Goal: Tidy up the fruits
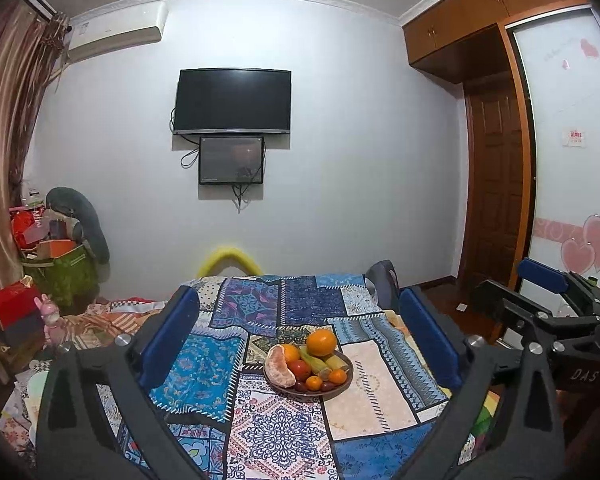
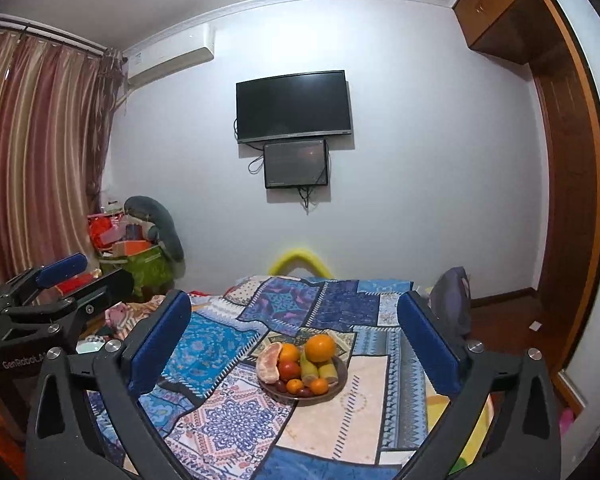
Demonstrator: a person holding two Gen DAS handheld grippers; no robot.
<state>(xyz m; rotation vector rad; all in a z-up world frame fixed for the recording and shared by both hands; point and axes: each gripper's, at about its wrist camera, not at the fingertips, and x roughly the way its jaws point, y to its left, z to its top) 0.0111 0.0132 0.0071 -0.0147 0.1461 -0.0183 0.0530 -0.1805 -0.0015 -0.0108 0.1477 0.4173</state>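
1. Right, both my grippers hang above the patchwork cloth (image 1: 204, 364), short of the fruit bowl (image 1: 341, 389), touching nothing.
2. My left gripper (image 1: 300, 340) has its jaws spread wide and empty; the bowl sits between the blue pads, farther out.
3. My right gripper (image 2: 296, 340) is the same story: jaws wide apart, nothing held, bowl framed between them.
4. In the bowl: a big orange (image 1: 321, 342) perched on top at the back, a peeled citrus half (image 1: 280, 367) leaning on the left rim, a red fruit (image 1: 300, 369) beside it, greenish-yellow pieces (image 1: 323, 362) right of that, and small oranges (image 1: 313, 383) with dark little fruits at the front rim.
5. Risk, as I judge it: that top orange rests on the pile. Nudge a fruit beneath it and it could roll off the bowl onto the cloth.
6. The peeled half looks soft; a hard squeeze might crush it.
7. The cloth lies on something soft-looking, so pressing down near the bowl may tip it.
8. Both grippers aiming at one bowl could collide.
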